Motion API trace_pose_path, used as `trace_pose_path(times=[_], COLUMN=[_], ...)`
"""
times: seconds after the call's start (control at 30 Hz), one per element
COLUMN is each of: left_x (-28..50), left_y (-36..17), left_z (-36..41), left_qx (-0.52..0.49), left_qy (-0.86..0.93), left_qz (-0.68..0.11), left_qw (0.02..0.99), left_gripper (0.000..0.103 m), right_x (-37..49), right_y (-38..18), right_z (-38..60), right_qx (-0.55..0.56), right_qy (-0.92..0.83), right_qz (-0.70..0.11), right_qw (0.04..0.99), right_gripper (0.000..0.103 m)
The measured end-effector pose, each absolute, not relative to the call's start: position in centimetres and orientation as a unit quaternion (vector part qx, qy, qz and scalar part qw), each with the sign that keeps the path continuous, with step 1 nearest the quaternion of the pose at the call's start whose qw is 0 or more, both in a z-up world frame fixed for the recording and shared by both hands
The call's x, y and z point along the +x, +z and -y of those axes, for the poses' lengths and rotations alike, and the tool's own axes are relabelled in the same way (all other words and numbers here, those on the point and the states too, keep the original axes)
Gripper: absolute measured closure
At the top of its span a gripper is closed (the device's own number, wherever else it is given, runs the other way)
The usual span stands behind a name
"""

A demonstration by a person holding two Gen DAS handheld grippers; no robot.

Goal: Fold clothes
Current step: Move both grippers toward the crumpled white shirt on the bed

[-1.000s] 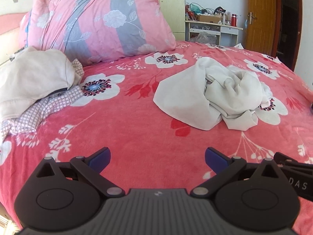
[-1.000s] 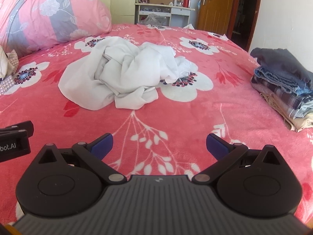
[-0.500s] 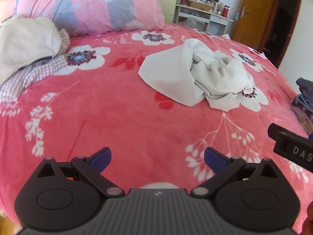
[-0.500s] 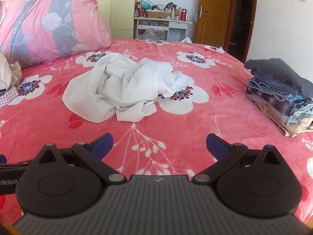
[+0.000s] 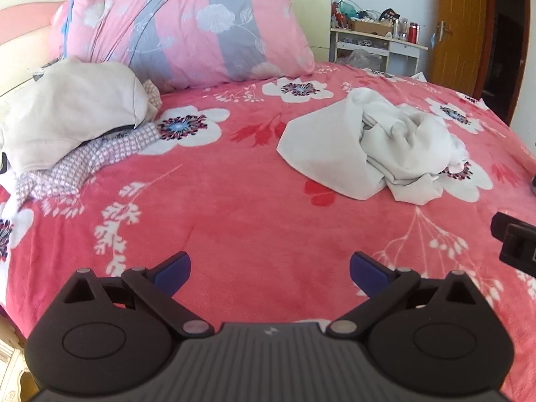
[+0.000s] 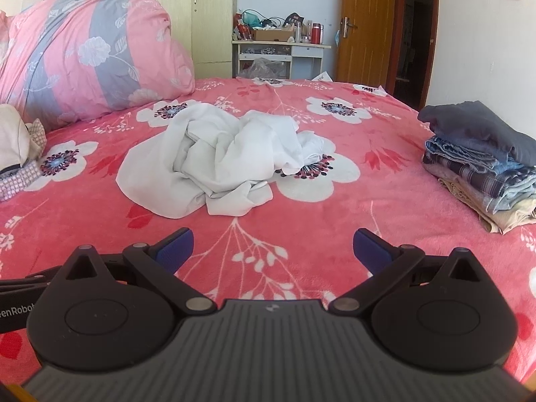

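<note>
White cloth (image 6: 214,164) in a crumpled heap mid-bed (image 6: 335,234), well apart from both tongs. Left tongs (image 5: 270,269) and right tongs (image 6: 273,248) spread wide, holding nothing. Probably soft, light, floppy; best pinched at an edge or corner.

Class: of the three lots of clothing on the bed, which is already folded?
The stack of dark and plaid folded garments at the bed's right edge; the others lie crumpled.

Left gripper (image 5: 270,272): jaws spread wide, nothing between the blue fingertips (image 5: 174,270), held low and level.
Right gripper (image 6: 273,251): jaws spread wide, blue fingertips (image 6: 370,249) empty, held low and level.
Relation: side by side; each shows as a black edge in the other's view.
</note>
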State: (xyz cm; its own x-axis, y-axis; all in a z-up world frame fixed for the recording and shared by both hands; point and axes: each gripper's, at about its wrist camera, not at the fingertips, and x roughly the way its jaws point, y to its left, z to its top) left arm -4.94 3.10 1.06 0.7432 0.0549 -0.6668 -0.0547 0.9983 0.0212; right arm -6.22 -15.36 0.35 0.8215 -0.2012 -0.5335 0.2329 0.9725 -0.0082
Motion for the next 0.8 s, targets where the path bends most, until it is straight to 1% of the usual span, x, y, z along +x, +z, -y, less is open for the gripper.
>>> trace_pose_path(times=[0.37,0.63,0.8], left_x=[-5.25,-5.50,-5.72], left_y=[0.54,0.52,0.93], left_z=[-2.88,-3.41,-3.09], left_qx=[0.016,-0.003,0.011], left_qy=[0.026,0.024,0.026], left_qz=[-0.367,-0.366,-0.354], left_qw=[0.930,0.930,0.935], left_gripper=[0.001,0.001,0.000], right_x=[-6.76,-7.17,-7.26], right_y=[0.19,0.34,0.37], right_z=[14.93,14.81,14.82], right_qx=[0.030,0.024,0.025], right_qy=[-0.114,-0.117,-0.118], right_qz=[-0.279,-0.279,-0.281], right_qw=[0.953,0.953,0.952], right_gripper=[0.001,0.001,0.001])
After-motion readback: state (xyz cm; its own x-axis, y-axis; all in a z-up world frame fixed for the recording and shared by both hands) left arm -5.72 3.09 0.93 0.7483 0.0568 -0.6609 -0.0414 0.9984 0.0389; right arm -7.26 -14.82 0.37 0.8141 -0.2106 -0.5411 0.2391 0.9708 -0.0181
